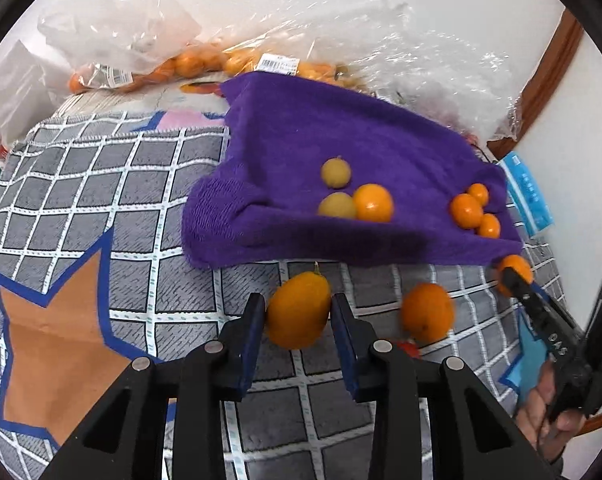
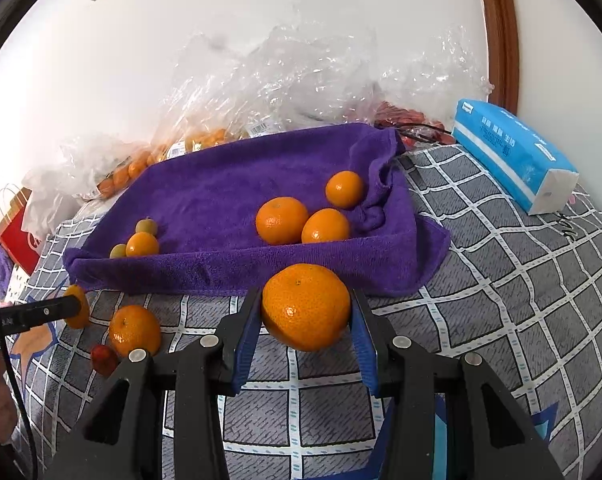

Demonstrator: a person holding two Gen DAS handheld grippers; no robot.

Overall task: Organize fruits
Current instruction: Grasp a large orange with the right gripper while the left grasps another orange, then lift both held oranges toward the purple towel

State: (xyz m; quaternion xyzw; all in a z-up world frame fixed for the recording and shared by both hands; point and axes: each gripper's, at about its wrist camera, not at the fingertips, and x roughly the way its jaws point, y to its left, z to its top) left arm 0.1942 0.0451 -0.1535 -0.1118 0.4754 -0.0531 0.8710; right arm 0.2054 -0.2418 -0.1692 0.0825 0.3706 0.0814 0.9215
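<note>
My left gripper [image 1: 298, 310] is shut on an oval orange kumquat [image 1: 299, 312], just in front of the purple towel [image 1: 325, 132]. My right gripper [image 2: 305, 312] is shut on a mandarin [image 2: 305, 306] near the towel's [image 2: 237, 184] front edge; it also shows in the left wrist view [image 1: 515, 274]. On the towel lie three mandarins [image 2: 282, 220] at the right and two greenish kumquats [image 1: 335, 173] with an orange one [image 1: 373, 202] at the left. A loose mandarin [image 2: 135, 330] and a small red fruit [image 2: 104, 359] lie on the blanket.
A grey checked blanket [image 2: 501, 280] with star patches covers the surface. Clear plastic bags of oranges [image 1: 189, 66] lie behind the towel against the wall. A blue tissue pack [image 2: 513, 156] sits at the right. A red paper bag [image 2: 17, 240] stands far left.
</note>
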